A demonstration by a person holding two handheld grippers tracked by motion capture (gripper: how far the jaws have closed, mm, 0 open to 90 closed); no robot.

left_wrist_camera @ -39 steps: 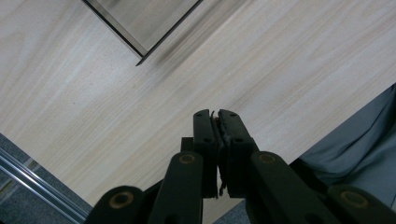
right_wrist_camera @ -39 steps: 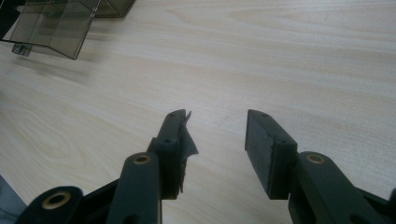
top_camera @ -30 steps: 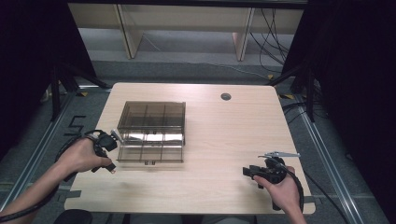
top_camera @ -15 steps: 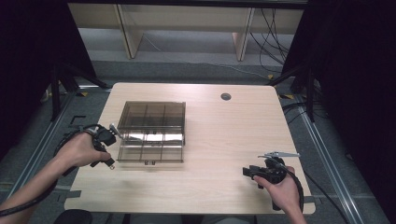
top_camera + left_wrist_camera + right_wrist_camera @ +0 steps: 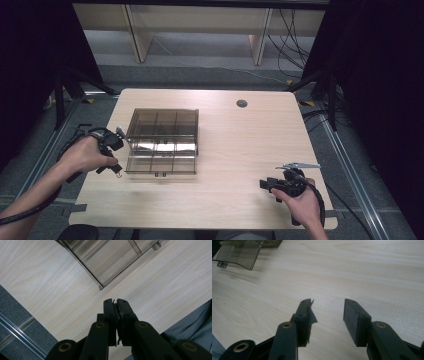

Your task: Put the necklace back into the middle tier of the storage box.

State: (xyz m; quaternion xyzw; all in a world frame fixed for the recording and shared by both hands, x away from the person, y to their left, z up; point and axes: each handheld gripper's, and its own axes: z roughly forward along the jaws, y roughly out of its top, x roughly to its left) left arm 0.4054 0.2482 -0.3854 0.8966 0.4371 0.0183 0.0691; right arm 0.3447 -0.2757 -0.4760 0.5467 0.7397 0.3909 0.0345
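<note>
pale wood table [image 5: 235, 150] with rounded corners sits on a dark grey floor, black curtains at both sides and a bright shelf frame behind it. toward the left half stands a smoky clear plastic organizer box [image 5: 162, 141], divided into compartments, its near edge set well back from the table's front edge. the left gripper [image 5: 112, 150] hovers just beside the box's left front corner, over the narrow strip of wood between box and table edge; its jaws are pressed together with nothing between them. the right gripper [image 5: 272, 184] rests near the front right corner, well apart from the box, its jaws spread wide and empty. between the box and the right gripper lies a broad bare stretch of wood. a small round grommet hole [image 5: 242, 103] sits near the far edge.
</note>
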